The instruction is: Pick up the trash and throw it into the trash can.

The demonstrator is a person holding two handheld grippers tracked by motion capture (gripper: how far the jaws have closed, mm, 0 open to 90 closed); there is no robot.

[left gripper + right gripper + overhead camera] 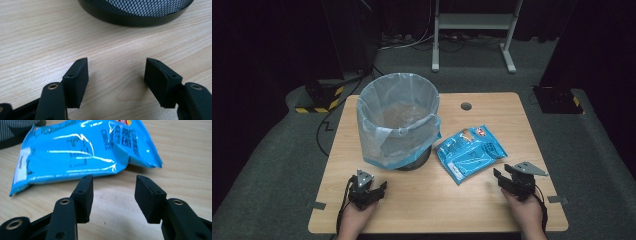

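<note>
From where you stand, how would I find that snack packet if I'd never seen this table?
Start at the wooden table, then find the mesh bin lined with a clear bag. Just to its right lies the snack packet, flat on the wood, ahead of the right gripper. It is the one shiny bright-blue thing there.

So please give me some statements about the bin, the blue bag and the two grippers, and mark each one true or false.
1. The blue snack bag lies inside the bin. False: it lies on the table, beside the bin.
2. The bin has a plastic liner. True.
3. The right gripper holds the bag. False: its fingers are open and empty, short of the bag.
4. The left gripper is open. True.
5. The bin lies tipped over. False: it stands upright.
</note>
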